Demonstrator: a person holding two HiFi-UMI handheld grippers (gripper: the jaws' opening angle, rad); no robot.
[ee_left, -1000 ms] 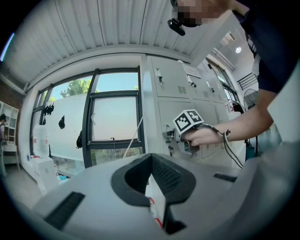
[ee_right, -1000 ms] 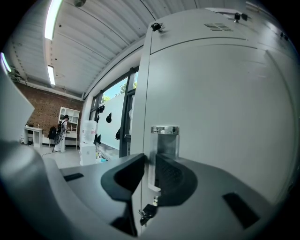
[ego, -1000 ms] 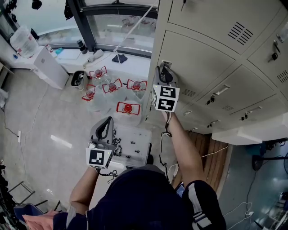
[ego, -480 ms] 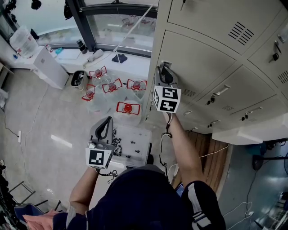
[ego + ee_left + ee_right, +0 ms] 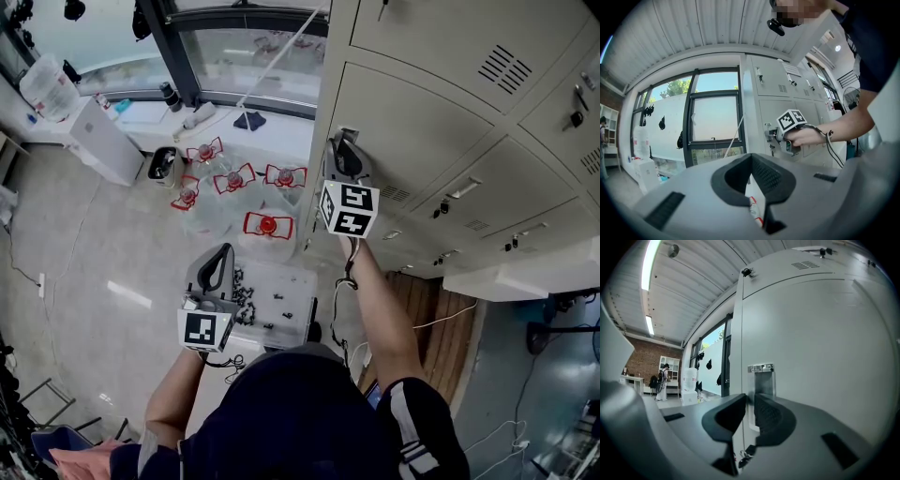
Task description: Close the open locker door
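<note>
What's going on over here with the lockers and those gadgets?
A person holds a handheld gripper in each hand. The right gripper is held at the grey locker door beside its latch plate, fingers nearly together with nothing visibly pinched. That door looks shut. The left gripper hangs idle lower down, fingers together.

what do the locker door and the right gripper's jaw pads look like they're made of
Locker door: likely painted sheet steel; smooth pale grey coat, soft even sheen, thin crisp edge. Right gripper's pads: probably black rubber or soft plastic; matte, with a fine gridded grip texture.
</note>
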